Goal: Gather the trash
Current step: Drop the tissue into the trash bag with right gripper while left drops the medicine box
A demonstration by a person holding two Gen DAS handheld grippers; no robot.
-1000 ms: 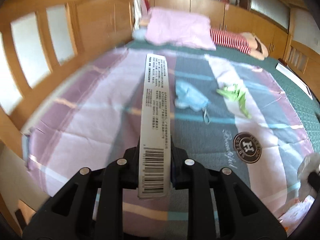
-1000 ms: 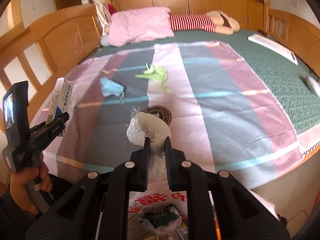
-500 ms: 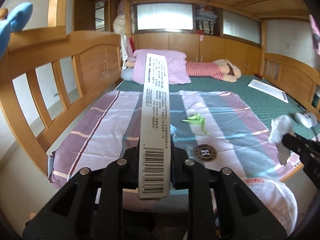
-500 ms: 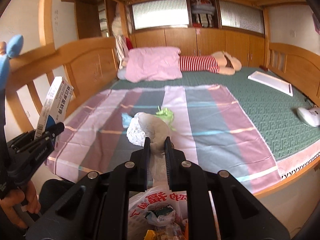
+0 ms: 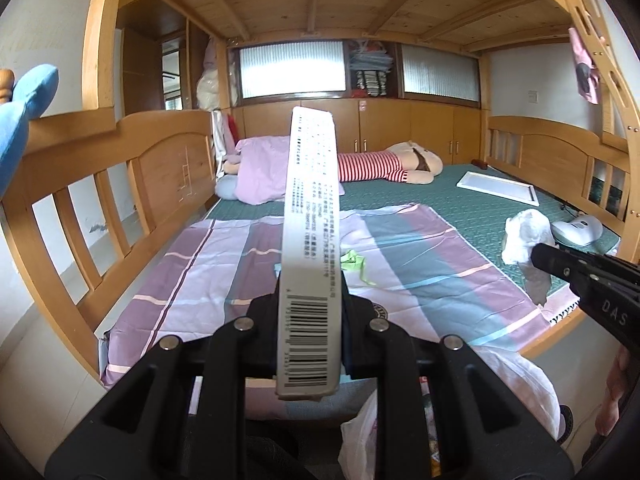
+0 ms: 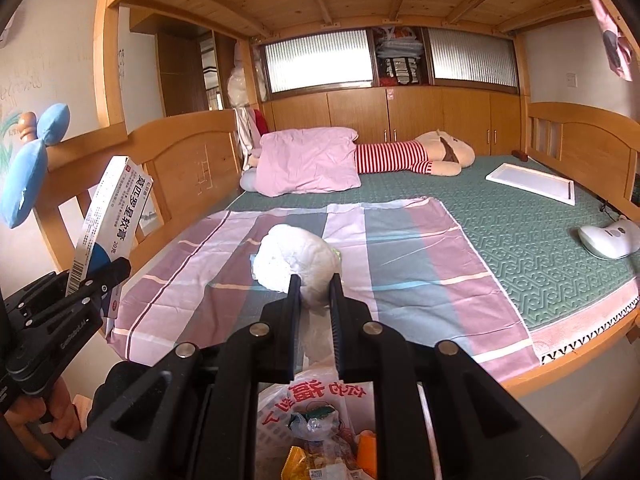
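A long white carton was gripped upright by the left gripper, and a crumpled white wad was pinched by the right gripper, above the open trash bag. Beyond lay a striped sheet on a green mattress, framed by wooden rails. A green scrap rested on the sheet.
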